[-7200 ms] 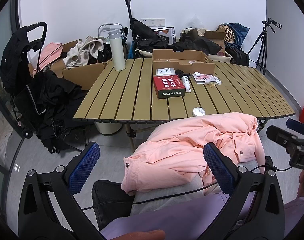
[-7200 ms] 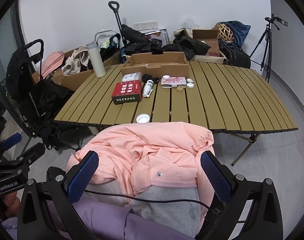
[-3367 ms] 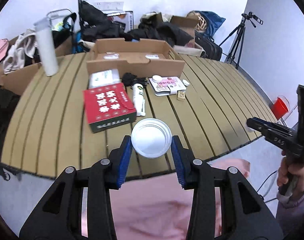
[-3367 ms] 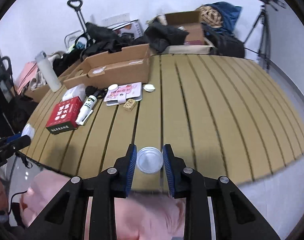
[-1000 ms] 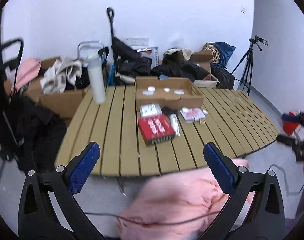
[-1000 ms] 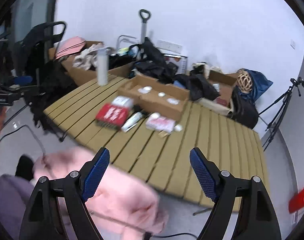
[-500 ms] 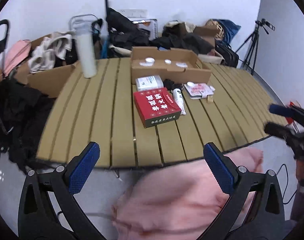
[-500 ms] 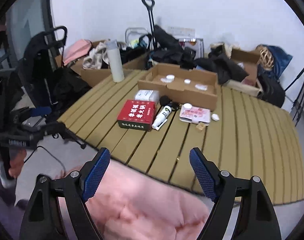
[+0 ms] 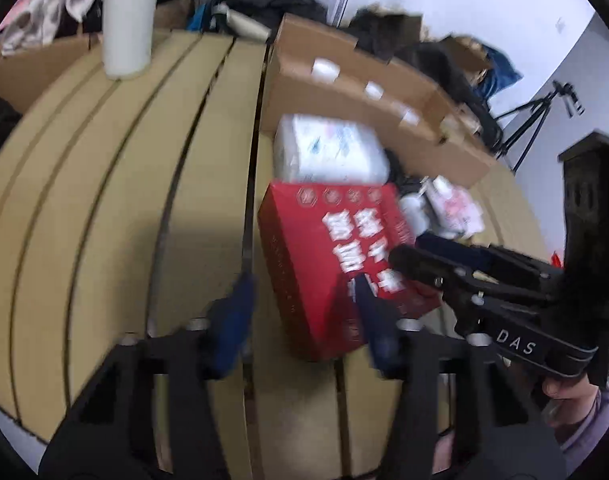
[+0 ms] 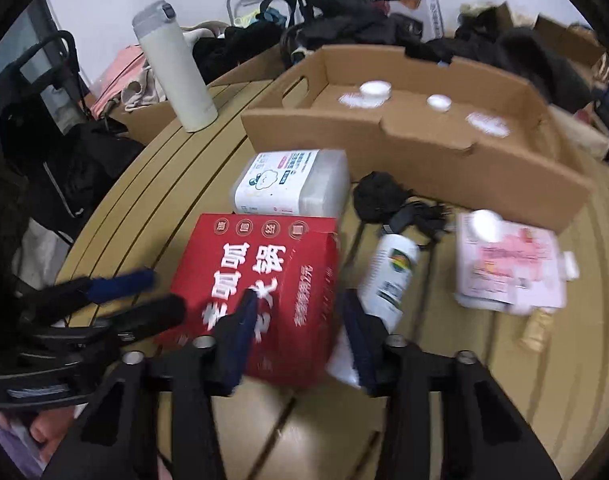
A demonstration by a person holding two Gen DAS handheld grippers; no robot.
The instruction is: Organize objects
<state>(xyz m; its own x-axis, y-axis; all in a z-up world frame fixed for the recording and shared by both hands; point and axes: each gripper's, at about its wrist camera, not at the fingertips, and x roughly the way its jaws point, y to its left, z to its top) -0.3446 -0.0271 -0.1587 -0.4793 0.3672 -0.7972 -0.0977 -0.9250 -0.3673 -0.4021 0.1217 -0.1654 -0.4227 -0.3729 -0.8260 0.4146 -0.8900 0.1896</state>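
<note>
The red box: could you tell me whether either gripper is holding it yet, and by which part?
Neither clearly holds it. The left gripper and right gripper straddle the near corners of the red box, jaws apart; motion blur hides contact.

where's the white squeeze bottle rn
In the right wrist view the white squeeze bottle lies on the table just right of the red box, with the pink packet on its other side.

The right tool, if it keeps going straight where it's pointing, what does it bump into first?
Most likely the red box. The right tool is open, and the near corner of the box already sits between its two fingers. Motion blur makes depth unclear; the white bottle lies just beside the right finger.
</note>
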